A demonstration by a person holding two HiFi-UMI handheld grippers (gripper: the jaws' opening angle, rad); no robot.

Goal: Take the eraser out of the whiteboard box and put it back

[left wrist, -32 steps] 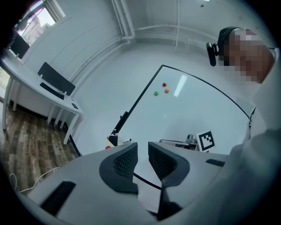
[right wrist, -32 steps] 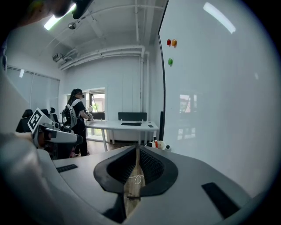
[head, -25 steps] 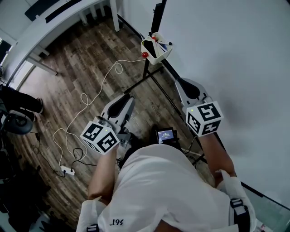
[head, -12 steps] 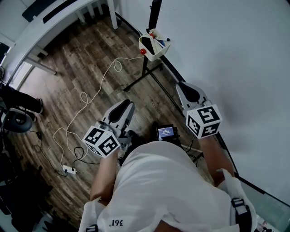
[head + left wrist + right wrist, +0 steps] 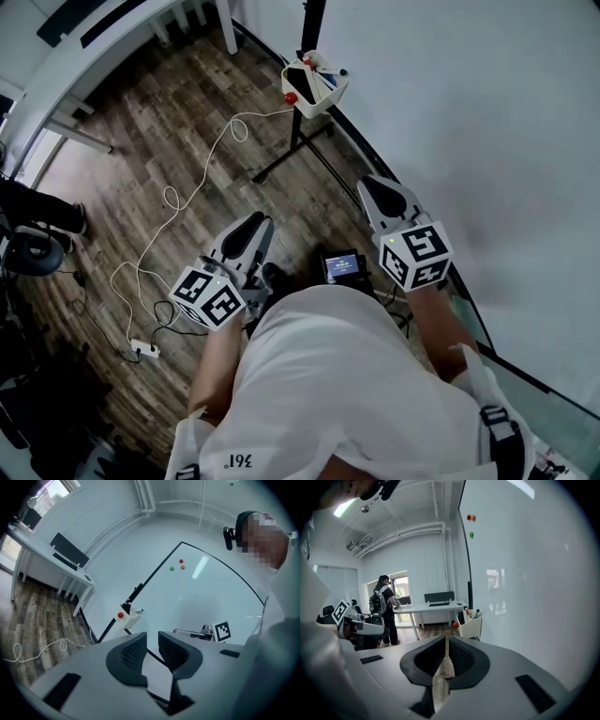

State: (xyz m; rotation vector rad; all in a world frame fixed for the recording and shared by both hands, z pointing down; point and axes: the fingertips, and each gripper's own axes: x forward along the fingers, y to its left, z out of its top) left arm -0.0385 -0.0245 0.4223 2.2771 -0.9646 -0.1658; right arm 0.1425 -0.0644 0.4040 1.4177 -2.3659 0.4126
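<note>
The white whiteboard box [image 5: 314,84] hangs at the board's lower edge, far ahead of both grippers. A black eraser [image 5: 302,79] stands inside it among pens, and a red ball magnet [image 5: 291,98] sticks to its side. The box [image 5: 470,623] also shows in the right gripper view, with the eraser [image 5: 461,617] at its left end. From the left gripper view the box [image 5: 130,616] looks small and distant. My left gripper [image 5: 262,221] is open and holds nothing. My right gripper [image 5: 368,184] is shut and empty, close to the board.
The whiteboard [image 5: 469,112] fills the right side, on a black stand [image 5: 291,155]. A white cable [image 5: 178,202] and power strip [image 5: 142,351] lie on the wood floor. A small screen device [image 5: 342,266] sits between the grippers. A person [image 5: 384,606] stands by a desk [image 5: 436,605].
Both grippers have sunk and drawn back toward my body. The box now sits higher and farther off in the head view. Neither gripper's jaws changed.
</note>
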